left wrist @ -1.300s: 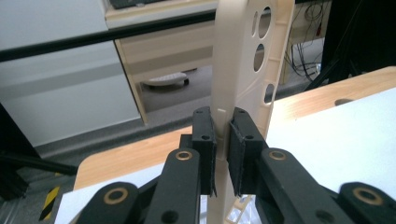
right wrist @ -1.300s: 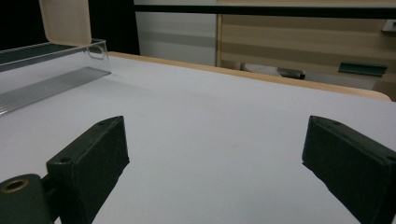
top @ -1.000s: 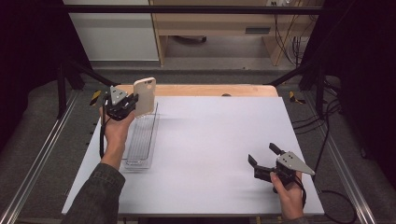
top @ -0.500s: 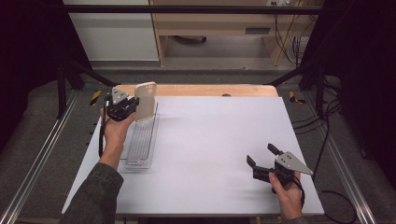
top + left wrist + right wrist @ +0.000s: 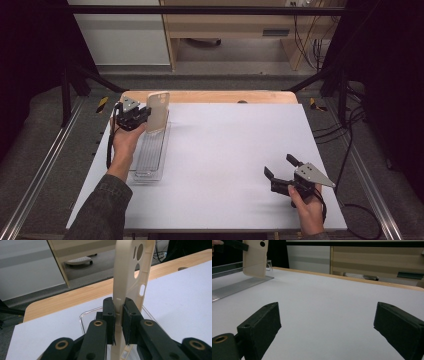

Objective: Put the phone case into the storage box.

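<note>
Left hand-held gripper (image 5: 142, 116) clamped on the side edge of a phone case (image 5: 158, 111), pads pinching its thin wall in the left gripper view (image 5: 119, 315). Case stands upright, long axis vertical, lifted over the far end of a clear tray (image 5: 150, 170) near the far-left corner of the surface (image 5: 225, 165). The tray's long axis runs from near edge to far edge, directly below the case; any set-down likely means lowering straight into it. Right hand-held gripper (image 5: 281, 167) sits well apart by the near-right corner, jaws spread wide, nothing between them; the left is clearly nearer. Case is cream-beige, matte, with round camera holes near its top and small side slots.
</note>
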Demonstrator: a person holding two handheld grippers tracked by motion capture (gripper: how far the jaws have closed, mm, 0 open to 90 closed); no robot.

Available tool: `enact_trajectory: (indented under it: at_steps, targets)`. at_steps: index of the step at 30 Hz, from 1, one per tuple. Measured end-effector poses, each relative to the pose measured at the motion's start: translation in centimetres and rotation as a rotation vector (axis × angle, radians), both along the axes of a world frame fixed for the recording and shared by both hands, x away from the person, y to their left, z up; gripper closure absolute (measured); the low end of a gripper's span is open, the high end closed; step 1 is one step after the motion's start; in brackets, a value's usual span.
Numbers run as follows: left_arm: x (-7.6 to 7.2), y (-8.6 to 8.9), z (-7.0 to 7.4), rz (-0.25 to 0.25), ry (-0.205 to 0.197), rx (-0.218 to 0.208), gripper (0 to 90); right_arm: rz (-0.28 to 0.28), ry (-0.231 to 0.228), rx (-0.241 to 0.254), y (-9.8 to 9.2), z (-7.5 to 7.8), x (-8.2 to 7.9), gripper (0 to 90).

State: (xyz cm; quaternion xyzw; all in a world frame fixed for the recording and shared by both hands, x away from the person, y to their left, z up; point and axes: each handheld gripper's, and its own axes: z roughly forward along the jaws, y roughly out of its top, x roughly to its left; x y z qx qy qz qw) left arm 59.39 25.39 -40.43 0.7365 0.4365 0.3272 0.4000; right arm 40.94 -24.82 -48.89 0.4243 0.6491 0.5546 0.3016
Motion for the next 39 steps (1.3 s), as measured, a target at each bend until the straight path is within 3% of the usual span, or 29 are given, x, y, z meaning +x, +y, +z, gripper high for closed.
enact_trajectory:
  at_steps: [17,26,39]
  targets:
    - [0.27,-0.09,-0.31,0.003,0.015,-0.011,81.1,0.002,-0.001,0.008,-0.05,-0.04,0.0,6.9]
    - [0.3,-0.29,-0.33,-0.001,0.01,0.01,80.9,0.003,0.004,0.013,-0.01,-0.06,0.0,6.9]
    - [0.61,-0.48,-0.24,0.013,0.017,0.006,80.8,0.003,0.008,0.018,0.03,-0.08,0.02,6.9]
